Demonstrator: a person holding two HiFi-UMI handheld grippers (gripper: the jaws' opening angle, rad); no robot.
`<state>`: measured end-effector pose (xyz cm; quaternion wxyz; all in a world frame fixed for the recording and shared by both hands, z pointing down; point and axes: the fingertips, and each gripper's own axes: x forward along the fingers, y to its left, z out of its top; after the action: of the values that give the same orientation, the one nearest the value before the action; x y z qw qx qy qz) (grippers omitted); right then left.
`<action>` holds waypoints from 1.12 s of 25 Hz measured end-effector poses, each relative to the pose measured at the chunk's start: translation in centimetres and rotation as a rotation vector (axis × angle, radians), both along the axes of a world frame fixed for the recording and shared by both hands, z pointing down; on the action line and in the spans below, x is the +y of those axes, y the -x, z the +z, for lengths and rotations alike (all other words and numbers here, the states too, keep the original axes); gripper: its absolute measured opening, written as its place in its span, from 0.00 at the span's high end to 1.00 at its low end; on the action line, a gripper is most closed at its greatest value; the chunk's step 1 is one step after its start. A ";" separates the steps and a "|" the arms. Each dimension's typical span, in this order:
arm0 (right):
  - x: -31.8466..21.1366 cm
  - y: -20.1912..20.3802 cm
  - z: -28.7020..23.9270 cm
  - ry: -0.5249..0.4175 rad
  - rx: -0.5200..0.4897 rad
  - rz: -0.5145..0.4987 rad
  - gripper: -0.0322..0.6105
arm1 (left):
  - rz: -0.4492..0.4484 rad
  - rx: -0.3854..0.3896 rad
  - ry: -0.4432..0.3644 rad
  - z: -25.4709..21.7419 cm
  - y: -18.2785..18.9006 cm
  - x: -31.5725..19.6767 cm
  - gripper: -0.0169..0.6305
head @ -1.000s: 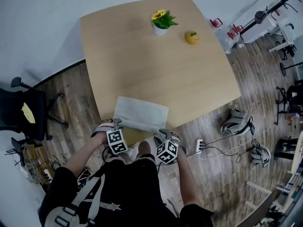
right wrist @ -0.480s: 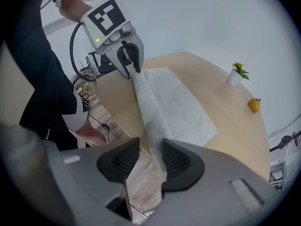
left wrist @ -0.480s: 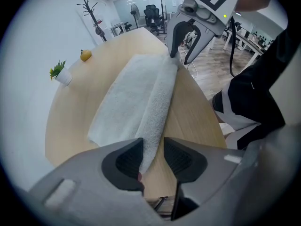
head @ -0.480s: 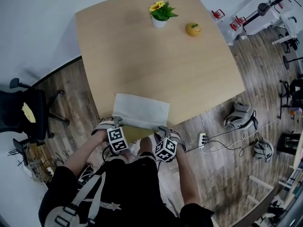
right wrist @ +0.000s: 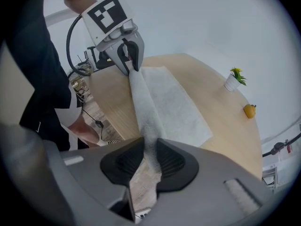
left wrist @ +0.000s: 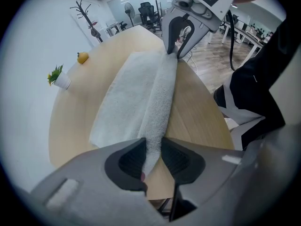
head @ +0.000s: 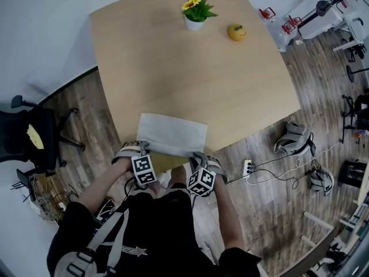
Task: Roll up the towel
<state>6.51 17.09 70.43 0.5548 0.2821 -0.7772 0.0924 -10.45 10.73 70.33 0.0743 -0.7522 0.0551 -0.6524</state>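
A pale grey towel (head: 173, 133) lies flat at the near edge of the wooden table (head: 173, 68). Its near edge is pinched up into a ridge (left wrist: 160, 93) that runs between my two grippers. My left gripper (head: 142, 149) holds the ridge's left end, jaws closing, with the pads (left wrist: 129, 161) against the cloth. At the right end my right gripper (head: 198, 156) does the same, jaws closing on the fold (right wrist: 146, 126). Each gripper view shows the other gripper at the far end: the right gripper (left wrist: 176, 51) and the left gripper (right wrist: 128, 62).
A potted yellow flower (head: 196, 17) and an orange fruit (head: 236, 32) stand at the table's far side. A black office chair (head: 29, 134) is on the left. A power strip with cables (head: 248, 169) and bags (head: 293, 143) lie on the floor to the right.
The right gripper has come a little lower onto the towel's near edge. The left gripper has hardly moved. The towel lies where it was.
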 end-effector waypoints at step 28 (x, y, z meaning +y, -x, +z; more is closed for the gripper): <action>2.7 0.3 -1.1 0.290 -0.081 -0.110 0.87 | -0.042 -0.031 0.247 -0.3 1.1 4.5 0.86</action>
<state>6.18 19.78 69.37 0.5620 0.1520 -0.7919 0.1843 -11.58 15.20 70.00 -0.0317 -0.7442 -0.0112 -0.6672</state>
